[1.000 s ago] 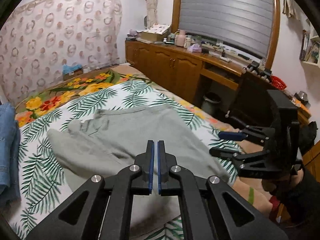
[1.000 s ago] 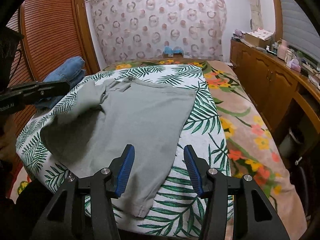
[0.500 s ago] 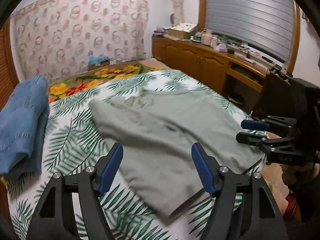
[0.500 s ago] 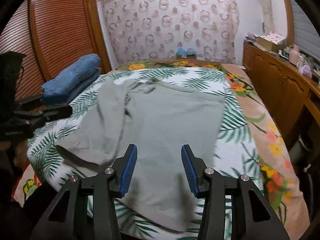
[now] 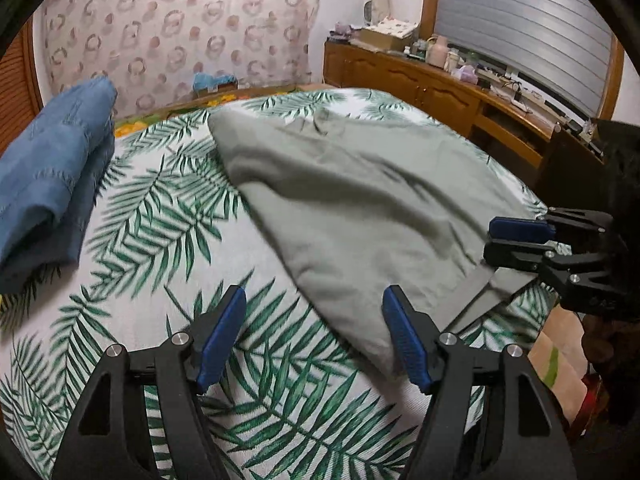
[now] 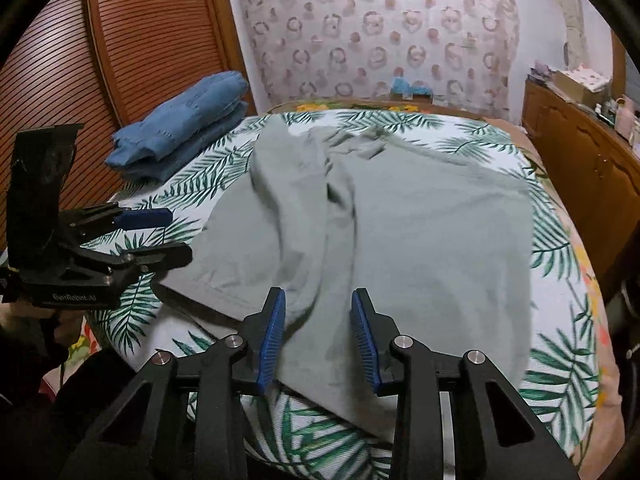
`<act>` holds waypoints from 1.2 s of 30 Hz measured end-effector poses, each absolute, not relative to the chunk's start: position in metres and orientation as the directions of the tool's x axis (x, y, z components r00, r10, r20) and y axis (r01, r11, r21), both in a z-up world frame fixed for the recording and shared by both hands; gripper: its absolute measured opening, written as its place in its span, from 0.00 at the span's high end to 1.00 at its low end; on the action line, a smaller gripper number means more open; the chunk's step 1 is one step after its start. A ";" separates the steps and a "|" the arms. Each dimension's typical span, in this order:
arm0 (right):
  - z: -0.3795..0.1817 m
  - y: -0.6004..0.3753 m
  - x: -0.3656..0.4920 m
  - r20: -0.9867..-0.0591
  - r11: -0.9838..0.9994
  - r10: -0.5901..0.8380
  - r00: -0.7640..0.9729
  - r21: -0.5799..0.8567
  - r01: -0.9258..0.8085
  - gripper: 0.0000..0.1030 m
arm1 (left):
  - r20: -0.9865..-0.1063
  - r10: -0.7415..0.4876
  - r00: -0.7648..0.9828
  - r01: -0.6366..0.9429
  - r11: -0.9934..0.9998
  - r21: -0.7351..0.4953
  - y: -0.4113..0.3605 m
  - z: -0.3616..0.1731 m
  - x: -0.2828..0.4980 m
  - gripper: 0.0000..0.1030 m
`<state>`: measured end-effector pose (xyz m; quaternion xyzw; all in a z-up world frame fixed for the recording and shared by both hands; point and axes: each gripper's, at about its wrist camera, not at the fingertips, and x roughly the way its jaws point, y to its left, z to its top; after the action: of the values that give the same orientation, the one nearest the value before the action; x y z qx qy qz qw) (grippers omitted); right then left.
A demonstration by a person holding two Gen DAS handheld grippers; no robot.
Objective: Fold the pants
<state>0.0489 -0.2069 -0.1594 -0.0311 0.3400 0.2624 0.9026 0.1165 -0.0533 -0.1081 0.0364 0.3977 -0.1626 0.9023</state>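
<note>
Nearest, the left gripper point(image 5: 314, 336) hovers with its jaws spread wide and empty over the palm-leaf bedsheet point(image 5: 168, 240), just at the near corner of the grey pants point(image 5: 360, 200), while the right gripper point(image 6: 318, 336) has its jaws closing over the near hem of the pants point(image 6: 400, 232), cloth between the pads but not yet pinched. The pants lie spread and rumpled across the middle of the bed. Farther back, folded blue jeans point(image 6: 184, 132) sit by the louvered wardrobe door point(image 6: 140, 40), and a wooden sideboard point(image 5: 420, 84) lines the wall.
</note>
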 end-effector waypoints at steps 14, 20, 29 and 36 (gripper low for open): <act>-0.161 -0.195 0.058 -0.654 0.839 0.473 0.590 0.130 -0.528 0.80 | -0.724 -0.271 0.634 0.315 0.946 -0.077 -0.048 -0.118 0.115 0.30; -0.151 -0.199 0.045 -0.613 0.835 0.492 0.618 0.132 -0.533 0.94 | -0.713 -0.282 0.642 0.311 0.946 -0.094 -0.048 -0.112 0.112 0.30; -0.124 -0.230 0.017 -0.516 0.860 0.471 0.716 0.090 -0.502 0.95 | -0.679 -0.310 0.665 0.338 0.936 -0.096 -0.060 -0.094 0.110 0.30; -0.116 -0.255 -0.005 -0.482 0.887 0.430 0.763 0.066 -0.458 0.95 | -0.678 -0.321 0.661 0.363 0.928 -0.085 -0.073 -0.090 0.116 0.30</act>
<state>-0.0050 -0.2553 -0.1155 -0.0278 0.2496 0.2365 0.9386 0.1163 -0.0732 -0.0902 0.0287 0.3663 -0.1879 0.9109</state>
